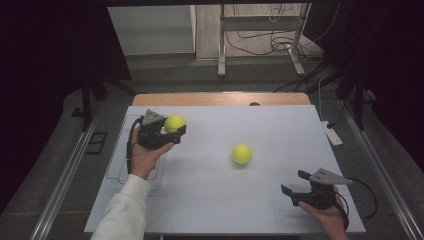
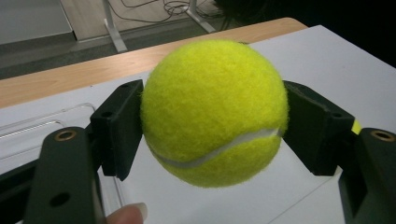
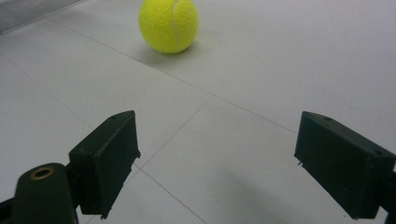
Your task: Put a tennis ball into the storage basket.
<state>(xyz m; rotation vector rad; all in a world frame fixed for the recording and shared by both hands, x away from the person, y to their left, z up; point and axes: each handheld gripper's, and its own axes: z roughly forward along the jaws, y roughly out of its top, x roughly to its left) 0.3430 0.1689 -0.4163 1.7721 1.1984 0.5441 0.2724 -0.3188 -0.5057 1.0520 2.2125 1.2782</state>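
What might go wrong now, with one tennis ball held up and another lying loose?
The left gripper pinches the held tennis ball only at its sides, so it might slip and bounce away. The loose tennis ball lies free on the white table; a nudge from the open right gripper could roll it off.

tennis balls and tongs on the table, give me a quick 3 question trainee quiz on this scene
1. True or false: the left tongs are shut on a tennis ball.
2. Where is the second ball? A) loose on the white table B) in the clear tray C) in the right tongs
3. Fill in: the right tongs are ____ with nothing between the jaws.

Key:
1. True. Both pads press the ball's sides, and it is lifted off the table.
2. A. It rests near the middle of the table, ahead of the right tongs.
3. Open.
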